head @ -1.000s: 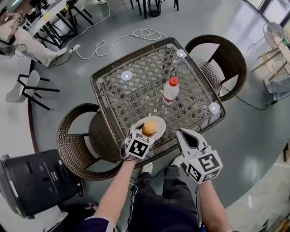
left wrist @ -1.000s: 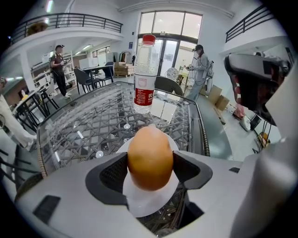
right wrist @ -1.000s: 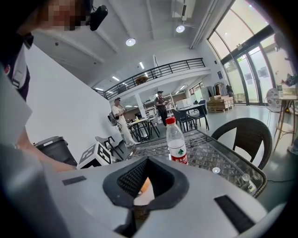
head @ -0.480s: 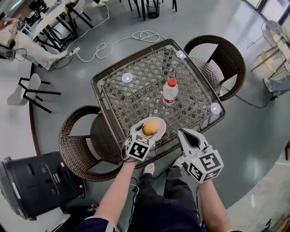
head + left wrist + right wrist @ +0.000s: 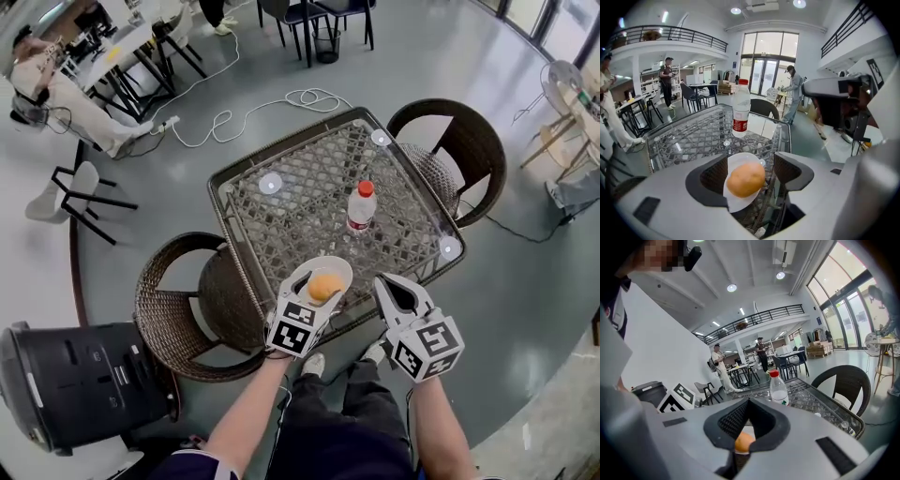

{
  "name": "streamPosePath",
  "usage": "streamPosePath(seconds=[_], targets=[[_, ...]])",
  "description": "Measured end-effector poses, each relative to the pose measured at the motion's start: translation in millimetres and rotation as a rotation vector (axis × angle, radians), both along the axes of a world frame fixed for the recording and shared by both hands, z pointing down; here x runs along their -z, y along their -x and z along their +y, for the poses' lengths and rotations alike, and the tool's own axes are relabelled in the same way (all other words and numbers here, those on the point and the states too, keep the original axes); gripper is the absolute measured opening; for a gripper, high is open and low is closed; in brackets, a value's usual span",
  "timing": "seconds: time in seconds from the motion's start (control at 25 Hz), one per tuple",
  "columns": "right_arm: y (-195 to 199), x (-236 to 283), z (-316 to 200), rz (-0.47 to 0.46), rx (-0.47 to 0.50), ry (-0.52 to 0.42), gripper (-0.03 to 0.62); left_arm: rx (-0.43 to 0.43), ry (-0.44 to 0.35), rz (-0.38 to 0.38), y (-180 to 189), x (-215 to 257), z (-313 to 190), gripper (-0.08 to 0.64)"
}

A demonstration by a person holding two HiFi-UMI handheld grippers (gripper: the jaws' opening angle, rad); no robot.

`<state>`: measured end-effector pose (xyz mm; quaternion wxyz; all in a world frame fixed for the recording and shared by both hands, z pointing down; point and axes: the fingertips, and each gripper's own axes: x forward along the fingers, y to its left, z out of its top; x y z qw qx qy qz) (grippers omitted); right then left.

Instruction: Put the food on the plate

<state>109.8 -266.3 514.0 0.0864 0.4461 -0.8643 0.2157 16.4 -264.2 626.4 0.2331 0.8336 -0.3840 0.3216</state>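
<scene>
A round orange piece of food (image 5: 324,286) lies on a small white plate (image 5: 339,268) at the near edge of the glass-topped wicker table (image 5: 300,202). My left gripper (image 5: 309,292) is open, its jaws standing either side of the plate (image 5: 733,202) and the food (image 5: 745,179). My right gripper (image 5: 394,286) hangs just right of the plate, off the table's edge, with its jaws shut on nothing. Through the hollow between its pads I glimpse the food (image 5: 743,442); the right gripper's (image 5: 749,401) tips meet above it.
A plastic water bottle (image 5: 360,208) with a red cap stands mid-table, beyond the plate. Wicker chairs stand at the left (image 5: 192,300) and far right (image 5: 459,141). A black bin (image 5: 75,375) is at the lower left. A cable (image 5: 281,98) lies on the floor beyond.
The head view has shifted, so the table sits lower in frame. Both grippers keep nearly the same place beside the plate; the food stays on it.
</scene>
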Motion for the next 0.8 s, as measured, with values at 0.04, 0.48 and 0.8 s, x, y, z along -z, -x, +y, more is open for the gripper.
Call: streamPosePath(seconds=[0.04, 0.48, 0.8], targets=[[1, 4, 1, -0.001, 0.0, -0.005, 0.005, -0.004, -0.012, 0.029, -2, 9, 3, 0.31], [24, 37, 10, -0.033, 0.01, -0.055, 0.005, 0.014, -0.255, 0.124, 13, 109, 20, 0.078], [46, 68, 15, -0.036, 0.028, -0.111, 0.005, 0.011, -0.357, 0.215, 17, 170, 28, 0.009]])
